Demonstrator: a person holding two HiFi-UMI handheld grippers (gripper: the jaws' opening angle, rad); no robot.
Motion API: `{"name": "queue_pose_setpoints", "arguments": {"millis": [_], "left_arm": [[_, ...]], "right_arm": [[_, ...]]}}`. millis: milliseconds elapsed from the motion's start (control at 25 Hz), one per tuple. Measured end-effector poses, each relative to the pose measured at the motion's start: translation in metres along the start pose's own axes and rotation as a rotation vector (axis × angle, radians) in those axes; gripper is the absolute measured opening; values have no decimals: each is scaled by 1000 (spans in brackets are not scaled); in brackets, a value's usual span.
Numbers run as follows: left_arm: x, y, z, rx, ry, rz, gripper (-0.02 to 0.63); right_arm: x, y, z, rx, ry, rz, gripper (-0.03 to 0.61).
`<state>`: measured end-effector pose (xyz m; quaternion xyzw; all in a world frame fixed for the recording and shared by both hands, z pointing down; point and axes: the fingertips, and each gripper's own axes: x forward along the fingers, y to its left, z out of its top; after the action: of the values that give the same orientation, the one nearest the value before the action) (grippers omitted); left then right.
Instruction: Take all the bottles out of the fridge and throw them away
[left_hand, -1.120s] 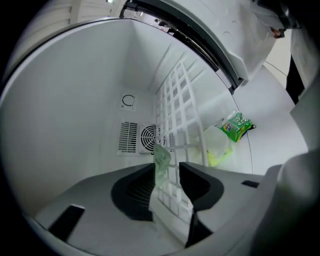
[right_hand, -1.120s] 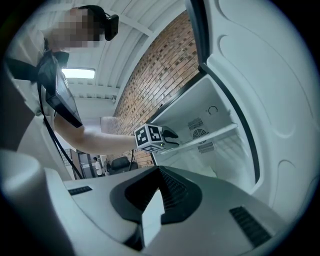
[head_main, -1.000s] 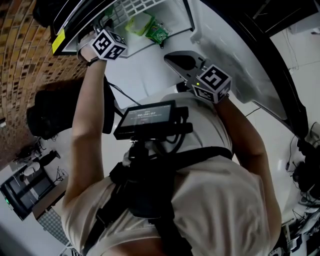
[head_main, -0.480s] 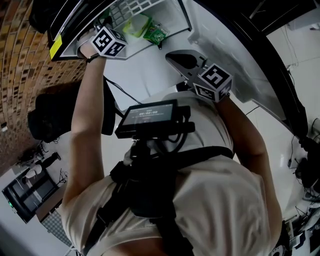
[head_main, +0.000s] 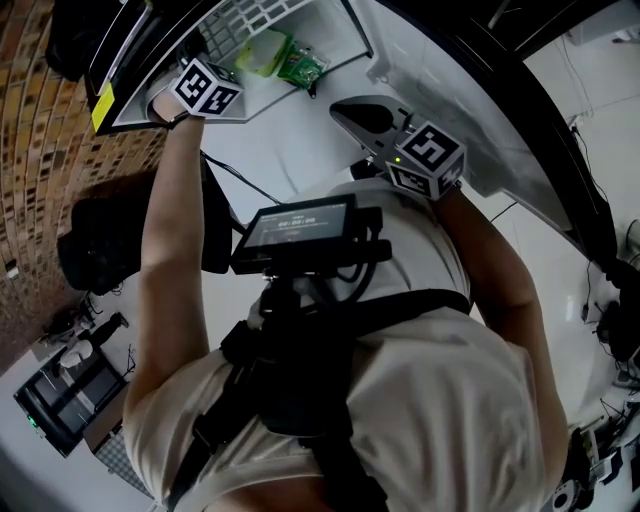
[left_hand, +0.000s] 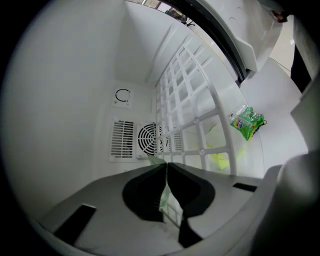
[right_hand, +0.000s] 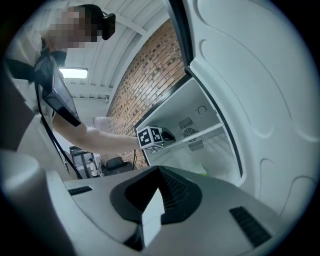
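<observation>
My left gripper (left_hand: 166, 165) reaches into the open fridge above the white wire shelf (left_hand: 200, 120). Its jaws have just been closing and now pinch a thin pale green piece (left_hand: 154, 161); what it is I cannot tell. Under the shelf lie a crumpled green bottle with a label (left_hand: 246, 121) and a yellow-green thing (left_hand: 220, 160); both also show in the head view, the bottle (head_main: 300, 68) beside the yellow-green thing (head_main: 258, 52). My right gripper (right_hand: 159, 172) hangs level outside the fridge, shut and empty. In the head view only the left gripper's marker cube (head_main: 207, 88) shows.
The fridge's back wall carries a round fan grille (left_hand: 147, 139). The open fridge door (head_main: 480, 120) stands to my right. A brick wall (head_main: 40, 150) runs along the left. A dark bag (head_main: 95, 240) and equipment (head_main: 55, 400) sit on the floor at the left.
In the head view the left gripper's cube has shifted up and to the left, further into the fridge. The right gripper has barely moved.
</observation>
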<state>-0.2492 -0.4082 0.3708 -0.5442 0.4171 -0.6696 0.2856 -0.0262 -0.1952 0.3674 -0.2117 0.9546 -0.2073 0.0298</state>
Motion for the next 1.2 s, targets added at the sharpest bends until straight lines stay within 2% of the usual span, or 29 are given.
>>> {"name": "queue_pose_setpoints", "arguments": {"millis": [360,560,760,960,1200], "left_arm": [[-45,17,13,-59,-81,108,11],[-80,16,19,-47,-132,156,11],[-119,6,31,-48,-218,167,11],[-152,-2,38,-107,-310,163,11],[-179,-6,37,-169,-359,177,11]], "right_arm": [[0,8,-1,-19,9,18,0],[3,17,-3,-30,11,33,0],[2,24,-3,-43,11,28,0],[5,35,-6,-45,17,30,0],[9,49,-11,-57,36,34,0]]}}
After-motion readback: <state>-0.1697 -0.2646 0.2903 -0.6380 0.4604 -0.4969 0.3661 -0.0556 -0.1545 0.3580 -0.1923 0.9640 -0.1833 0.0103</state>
